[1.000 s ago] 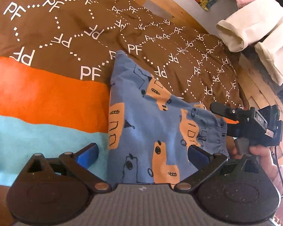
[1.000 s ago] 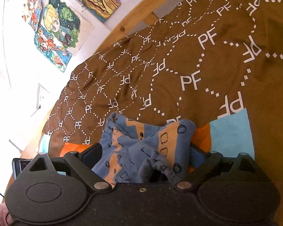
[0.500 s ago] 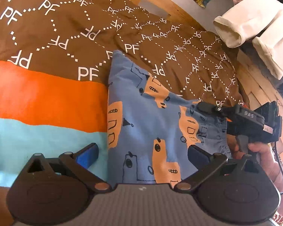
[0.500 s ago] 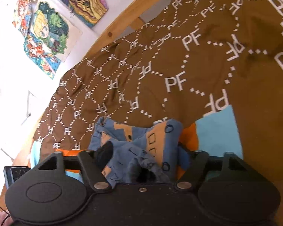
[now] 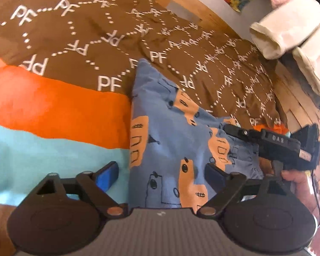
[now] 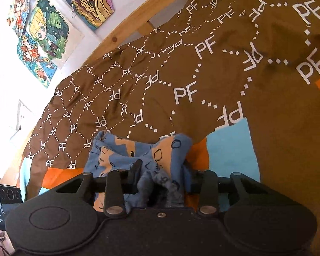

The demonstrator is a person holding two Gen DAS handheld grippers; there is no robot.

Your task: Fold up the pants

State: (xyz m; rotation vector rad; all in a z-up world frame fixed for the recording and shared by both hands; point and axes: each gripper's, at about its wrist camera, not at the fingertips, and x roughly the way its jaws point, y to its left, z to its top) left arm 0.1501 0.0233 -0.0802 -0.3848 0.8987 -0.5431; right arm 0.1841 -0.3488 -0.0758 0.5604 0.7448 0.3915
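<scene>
- The right gripper [image 6: 160,172] has its 2 fingers drawn in tight on a bunched wad of the blue pants [image 6: 138,157]; the cloth bulges up between them toward 12 o'clock and spills over the carriage below.
- In the left wrist view the same right gripper [image 5: 230,129] comes in from 3 o'clock, its black body lying across the gathered waistband end of the pants [image 5: 170,140], with the person's hand [image 5: 294,177] under it.
- The left gripper [image 5: 160,173] has its jaws spread wide. The blue pad [image 5: 107,173] at 8 o'clock sits over the turquoise stripe [image 5: 42,155], just off the left edge of the cloth; the dark finger [image 5: 213,175] at 4 o'clock is over the pants. I cannot tell whether either one touches anything.
- The pants, blue with orange vehicle prints, lie mostly flat in the middle of the left view, tapering toward 12 o'clock, with the crumpled end at 3 o'clock.
- Beneath them is a bedcover: a brown field [image 5: 85,32] with white "PF" lettering, an orange stripe [image 5: 53,108], then the turquoise one nearest the camera.
- A wooden bed rail [image 6: 143,19] runs along the far edge.
- Cartoon pictures [image 6: 42,32] hang on the wall at 10 o'clock in the right view.
- Cream rolled cloth [image 5: 288,32] sits at 2 o'clock in the left view.
</scene>
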